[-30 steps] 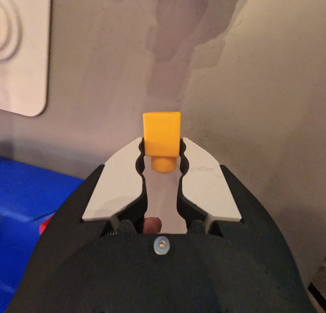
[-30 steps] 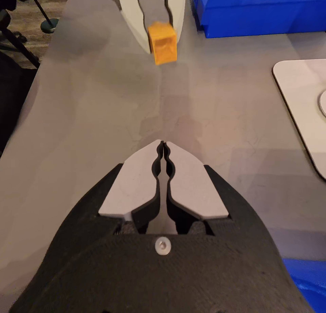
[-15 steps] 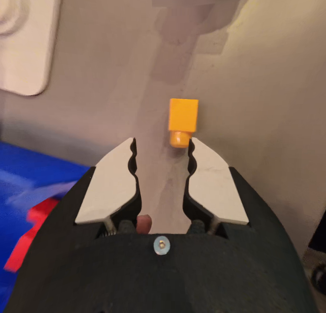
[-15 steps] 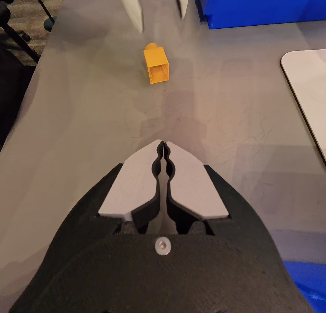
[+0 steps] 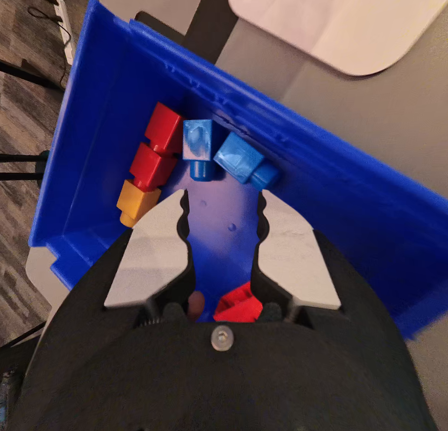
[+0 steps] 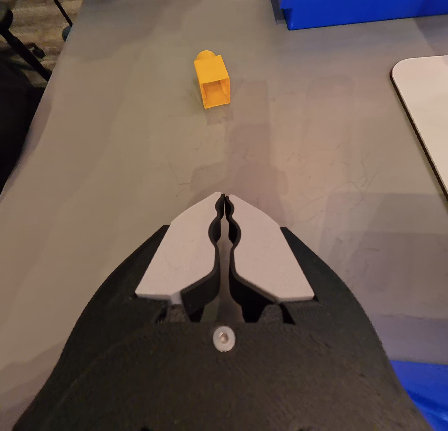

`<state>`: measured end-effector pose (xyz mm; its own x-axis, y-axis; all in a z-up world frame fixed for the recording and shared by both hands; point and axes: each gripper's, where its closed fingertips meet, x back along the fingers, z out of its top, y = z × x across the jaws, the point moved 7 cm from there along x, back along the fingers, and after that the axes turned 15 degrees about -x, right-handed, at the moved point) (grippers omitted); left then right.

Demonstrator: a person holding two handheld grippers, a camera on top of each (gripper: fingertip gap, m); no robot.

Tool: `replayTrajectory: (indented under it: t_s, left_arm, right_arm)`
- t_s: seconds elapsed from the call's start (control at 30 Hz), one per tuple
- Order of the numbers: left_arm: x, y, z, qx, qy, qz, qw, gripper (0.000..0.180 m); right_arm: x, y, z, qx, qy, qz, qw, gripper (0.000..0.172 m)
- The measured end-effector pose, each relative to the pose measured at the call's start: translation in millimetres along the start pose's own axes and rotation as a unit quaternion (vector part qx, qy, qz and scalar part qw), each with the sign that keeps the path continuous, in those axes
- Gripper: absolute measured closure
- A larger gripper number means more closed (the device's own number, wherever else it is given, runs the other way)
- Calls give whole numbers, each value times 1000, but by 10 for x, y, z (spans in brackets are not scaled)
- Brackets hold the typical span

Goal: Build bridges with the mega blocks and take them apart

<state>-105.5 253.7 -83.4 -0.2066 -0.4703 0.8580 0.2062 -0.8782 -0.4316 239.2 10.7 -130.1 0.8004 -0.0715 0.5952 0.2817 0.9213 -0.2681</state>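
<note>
- The blue plastic bin (image 5: 135, 84) lies directly under the left gripper (image 5: 221, 193), whose jaws stand spread and empty above the bin floor.
- A smooth light-blue single-stud block (image 5: 197, 142) lies just ahead of the fingertips, its stud pointing back at the gap, so its long axis runs along the fingers; judged the likeliest next pick.
- A red-red-orange chain of blocks (image 5: 150, 162) hugs the bin's left wall.
- The right gripper (image 6: 224, 196) is pressed together on nothing, over the grey tabletop (image 6: 121, 152).
- The orange hollow block (image 6: 213, 82) lies on its side farther ahead, mid-table.
</note>
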Motion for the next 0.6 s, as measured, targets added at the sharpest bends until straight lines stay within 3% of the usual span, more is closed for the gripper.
replayTrajectory:
  t_s: [0.1,0.4,0.43,0.6]
  left_arm:
    - [-270,-109,-68,-6,-25,-16,1000,133]
    - [-658,-194,-69,-32,-71,-28,997,143]
    - [-681,-193,-64,-26,-62,-37,997,152]
    - [-593,-220,-101,-8,-50,-34,998,152]
  right_arm:
    - [-1,9,-15,0,-2,2,1000,172]
    - [-23,-9,-44,2,-7,9,1000,171]
    - [-23,-11,-44,3,-7,9,1000,171]
    - [-10,0,-44,2,-5,6,1000,171]
